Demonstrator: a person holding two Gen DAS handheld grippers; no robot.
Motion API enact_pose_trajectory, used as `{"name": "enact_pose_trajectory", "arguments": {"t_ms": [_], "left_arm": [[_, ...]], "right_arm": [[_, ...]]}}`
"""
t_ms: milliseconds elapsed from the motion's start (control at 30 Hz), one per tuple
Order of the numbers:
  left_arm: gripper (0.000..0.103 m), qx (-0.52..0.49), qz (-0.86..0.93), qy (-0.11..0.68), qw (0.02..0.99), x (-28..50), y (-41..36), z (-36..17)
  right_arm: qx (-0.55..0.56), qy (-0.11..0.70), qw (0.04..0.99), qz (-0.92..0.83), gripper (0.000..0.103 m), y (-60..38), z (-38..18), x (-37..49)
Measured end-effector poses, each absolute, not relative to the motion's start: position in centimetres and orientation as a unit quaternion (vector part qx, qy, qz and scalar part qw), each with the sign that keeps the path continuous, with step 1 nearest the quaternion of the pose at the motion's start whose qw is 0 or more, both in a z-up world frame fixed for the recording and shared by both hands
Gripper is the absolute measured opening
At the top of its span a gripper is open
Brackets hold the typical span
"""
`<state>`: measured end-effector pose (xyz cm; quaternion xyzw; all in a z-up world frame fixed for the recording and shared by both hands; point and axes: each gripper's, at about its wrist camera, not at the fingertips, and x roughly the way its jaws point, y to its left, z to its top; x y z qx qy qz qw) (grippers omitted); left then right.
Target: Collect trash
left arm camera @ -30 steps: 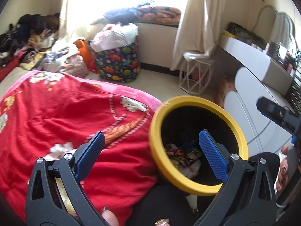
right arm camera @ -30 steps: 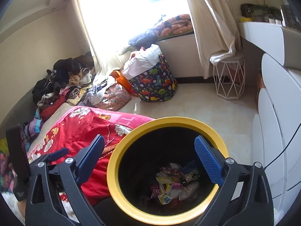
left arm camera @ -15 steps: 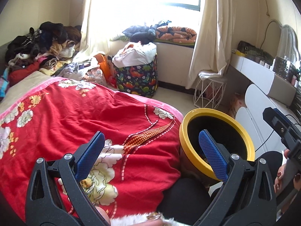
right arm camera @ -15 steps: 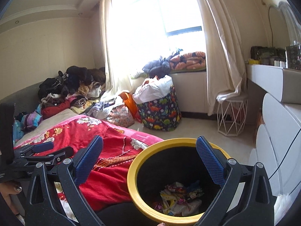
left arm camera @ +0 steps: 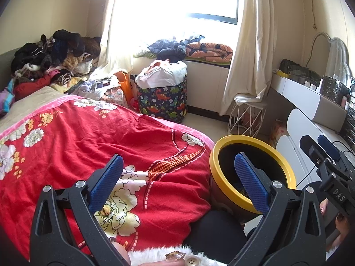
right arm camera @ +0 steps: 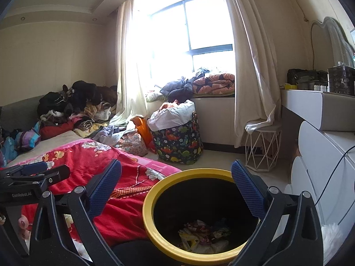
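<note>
Both grippers empty, fingers wide. Yellow-rimmed bin (right arm camera: 190,217), wrappers (right arm camera: 204,237) inside, lies at 6 o'clock beneath the right gripper (right arm camera: 176,190), nearer; from the left gripper (left arm camera: 178,182), at 3 o'clock beside the bed (left arm camera: 88,137).

Sunlit window (right arm camera: 188,44), cream curtains (right arm camera: 250,66), seemingly tiled floor (right arm camera: 224,161).

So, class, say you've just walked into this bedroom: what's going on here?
A person is collecting trash with a gripper in each hand. The left gripper and the right gripper are both open and hold nothing. A yellow-rimmed bin stands beside the bed with the red blanket. Crumpled wrappers lie at its bottom. No loose trash shows on the blanket.
</note>
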<state>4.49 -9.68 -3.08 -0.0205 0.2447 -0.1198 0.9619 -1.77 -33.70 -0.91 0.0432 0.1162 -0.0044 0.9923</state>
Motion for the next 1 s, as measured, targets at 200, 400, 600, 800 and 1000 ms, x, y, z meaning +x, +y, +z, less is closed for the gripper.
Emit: {"name": "enact_pose_trajectory", "arguments": {"t_ms": [200, 400, 600, 800, 1000], "left_arm": [[0.092, -0.023, -0.113, 0.247, 0.962, 4.61, -9.62, -3.07], [0.092, -0.023, -0.112, 0.246, 0.962, 4.56, -9.61, -3.05], [0.092, -0.022, -0.111, 0.246, 0.963, 4.58, -9.61, -2.98], [0.092, -0.022, -0.111, 0.245, 0.963, 4.55, -9.62, -2.95], [0.092, -0.023, -0.11, 0.242, 0.964, 4.56, -9.48, -2.72]], "right_arm": [[0.042, 0.118, 0.992, -0.004, 0.097, -33.66, -1.05, -1.75], [0.042, 0.115, 0.992, -0.005, 0.097, -33.54, -1.07, -1.77], [0.042, 0.114, 0.993, -0.005, 0.097, -33.41, -1.04, -1.77], [0.042, 0.113, 0.993, -0.006, 0.097, -33.45, -1.06, -1.64], [0.042, 0.114, 0.993, -0.006, 0.097, -33.67, -1.18, -1.66]]}}
